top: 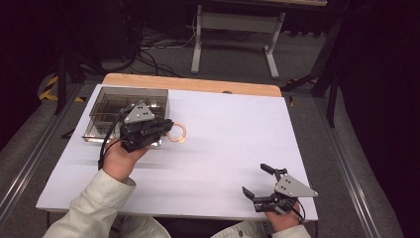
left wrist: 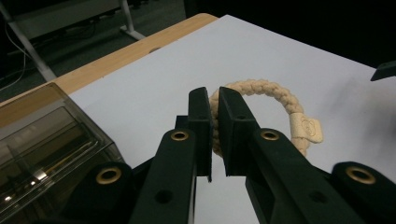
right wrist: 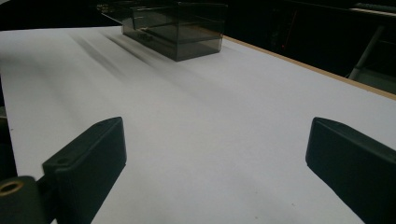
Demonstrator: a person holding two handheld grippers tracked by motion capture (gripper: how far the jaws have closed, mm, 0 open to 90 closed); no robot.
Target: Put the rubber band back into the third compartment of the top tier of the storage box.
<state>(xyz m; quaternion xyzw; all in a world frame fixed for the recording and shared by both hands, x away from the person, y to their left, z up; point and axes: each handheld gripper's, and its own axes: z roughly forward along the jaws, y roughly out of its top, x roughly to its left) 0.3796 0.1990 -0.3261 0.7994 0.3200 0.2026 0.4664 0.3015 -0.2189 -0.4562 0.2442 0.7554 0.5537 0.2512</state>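
Note:
A cream braided rope bracelet (left wrist: 275, 95) with a small tag lies on the white table sheet (top: 228, 129), seen as a pale ring (top: 177, 133) in the high view. My left gripper (left wrist: 214, 112) is shut on the near side of the bracelet; it sits just right of the box (top: 128, 111) in the high view (top: 167, 127). My right gripper (top: 257, 181) rests near the front right edge, jaws wide open with nothing between them (right wrist: 215, 154).
A smoky transparent plastic box (right wrist: 175, 28) stands at the back left of the table, also at the left of the left gripper view (left wrist: 44, 140). The wooden table edge (top: 193, 83) runs along the back. Desk legs and cables lie on the floor beyond.

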